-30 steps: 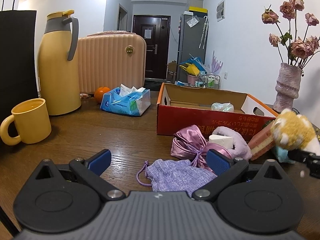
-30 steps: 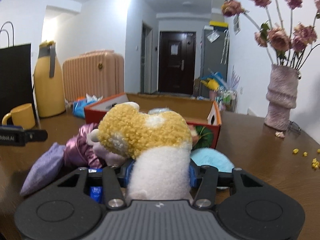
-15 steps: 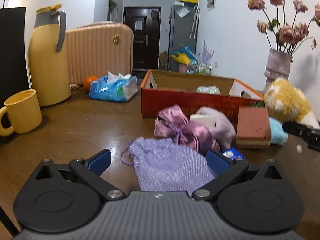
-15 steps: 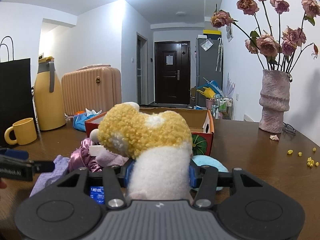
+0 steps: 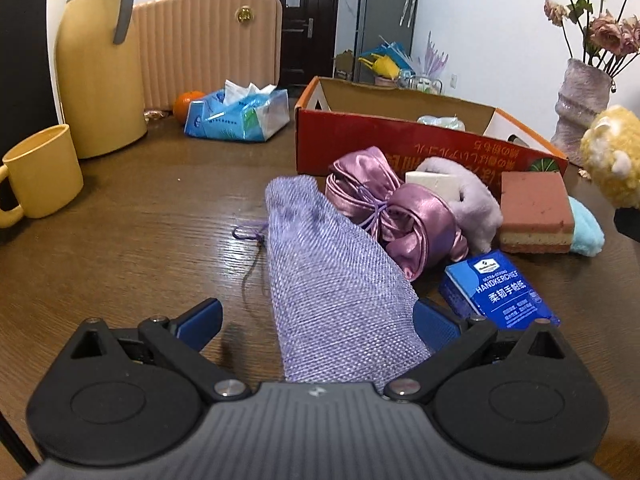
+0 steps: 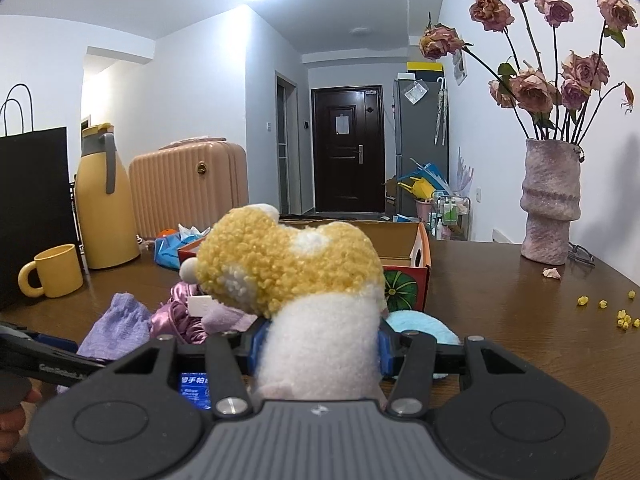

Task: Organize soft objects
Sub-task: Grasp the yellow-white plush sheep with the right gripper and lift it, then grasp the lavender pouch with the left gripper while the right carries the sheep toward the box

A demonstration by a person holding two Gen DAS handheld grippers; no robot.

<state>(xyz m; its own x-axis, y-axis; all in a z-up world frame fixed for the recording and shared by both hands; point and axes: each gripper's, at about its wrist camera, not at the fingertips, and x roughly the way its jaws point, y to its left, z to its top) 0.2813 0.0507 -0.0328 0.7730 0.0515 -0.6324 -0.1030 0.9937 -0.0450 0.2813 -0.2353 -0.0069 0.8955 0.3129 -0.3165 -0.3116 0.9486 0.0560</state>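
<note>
dark wood-grain surface point(image 5: 132, 216) filled the near view, with a white-walled hallway and a dark door far behind it. on the far left we saw a yellow thermos jug point(image 5: 96, 60), a yellow mug point(image 5: 44, 170) near it, and a ribbed pink suitcase point(image 5: 208, 40) further back. a blue tissue pack point(image 5: 240, 114) lay beside an orange point(image 5: 186, 104).

our left gripper point(image 5: 316, 316) had its jaws wide, one on each side of a lilac mesh pouch point(image 5: 328, 272) that lay flat on the surface; the right pad sat just beside the cloth, the left pad stood apart from it. right of the pouch lay a shiny pink satin bag point(image 5: 396, 216), a pale purple plush point(image 5: 472, 196), a pink sponge block point(image 5: 536, 212), a light blue fluffy thing point(image 5: 586, 232) and a blue handkerchief packet point(image 5: 500, 292). a red cardboard box point(image 5: 400, 144) stood open behind them, and a vase of dried roses point(image 6: 550, 204) stood far right.

our right gripper point(image 6: 318, 350) had its jaws narrow, pressed on the white body of a yellow and white plush toy point(image 6: 296, 276), held up above the pile and in front of the box.
</note>
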